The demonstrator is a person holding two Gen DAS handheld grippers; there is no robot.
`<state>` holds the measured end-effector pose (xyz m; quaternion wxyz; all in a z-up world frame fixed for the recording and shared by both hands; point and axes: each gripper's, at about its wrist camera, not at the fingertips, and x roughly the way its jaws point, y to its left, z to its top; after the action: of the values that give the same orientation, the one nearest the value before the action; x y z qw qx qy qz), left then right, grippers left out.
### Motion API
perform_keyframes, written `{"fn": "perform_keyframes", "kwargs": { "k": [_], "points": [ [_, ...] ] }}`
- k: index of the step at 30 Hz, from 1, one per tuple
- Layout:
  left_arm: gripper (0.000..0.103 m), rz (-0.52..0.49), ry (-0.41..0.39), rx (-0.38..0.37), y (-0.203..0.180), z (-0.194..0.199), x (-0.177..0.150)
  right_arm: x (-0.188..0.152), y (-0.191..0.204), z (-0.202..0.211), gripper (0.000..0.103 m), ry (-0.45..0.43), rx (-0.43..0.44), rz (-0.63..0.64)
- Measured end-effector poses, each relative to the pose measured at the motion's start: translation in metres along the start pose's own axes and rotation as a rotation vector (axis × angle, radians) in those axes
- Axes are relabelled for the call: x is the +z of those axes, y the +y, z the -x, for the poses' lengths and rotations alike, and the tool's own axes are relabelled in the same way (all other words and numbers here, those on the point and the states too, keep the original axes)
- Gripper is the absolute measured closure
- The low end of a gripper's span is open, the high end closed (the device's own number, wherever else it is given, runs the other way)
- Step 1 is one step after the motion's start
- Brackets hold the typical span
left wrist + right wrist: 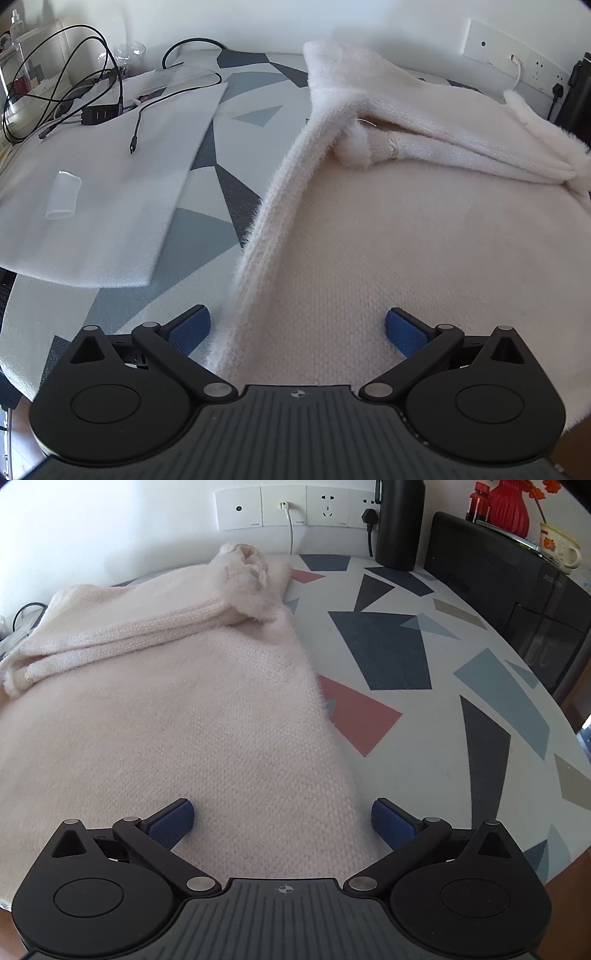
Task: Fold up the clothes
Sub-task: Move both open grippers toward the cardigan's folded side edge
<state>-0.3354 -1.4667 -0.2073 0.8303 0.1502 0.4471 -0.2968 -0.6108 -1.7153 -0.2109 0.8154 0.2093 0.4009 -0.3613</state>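
Observation:
A fluffy pale pink knit sweater (388, 240) lies flat on the patterned table, its sleeves folded across the upper body. In the left wrist view my left gripper (297, 330) is open at the sweater's near left edge, blue pads (190, 328) straddling the hem. In the right wrist view the same sweater (166, 709) fills the left half, a furry cuff (243, 572) at the far end. My right gripper (282, 821) is open over the near right edge, one pad above the knit, the other beside it over the table.
A white foam sheet (103, 192) with black cables (74, 92) and a clear cap lies left of the sweater. Wall sockets (295, 506), a black flask (400, 520), a dark appliance (517, 590) and a red vase (508, 506) stand at the back right. The patterned tabletop (443, 701) extends to the right.

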Motion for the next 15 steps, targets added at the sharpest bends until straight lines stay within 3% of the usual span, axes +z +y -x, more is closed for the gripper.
{"fn": "perform_keyframes", "kwargs": {
  "k": [6, 15],
  "points": [
    [0.000, -0.030, 0.018, -0.029, 0.0045, -0.0014, 0.0036, 0.0010, -0.0015, 0.0003, 0.001, 0.003, 0.010, -0.005],
    [0.000, -0.015, 0.046, -0.015, 0.0031, -0.0030, 0.0077, 0.0007, 0.0015, -0.0003, 0.001, -0.002, -0.015, -0.025]
  ]
}}
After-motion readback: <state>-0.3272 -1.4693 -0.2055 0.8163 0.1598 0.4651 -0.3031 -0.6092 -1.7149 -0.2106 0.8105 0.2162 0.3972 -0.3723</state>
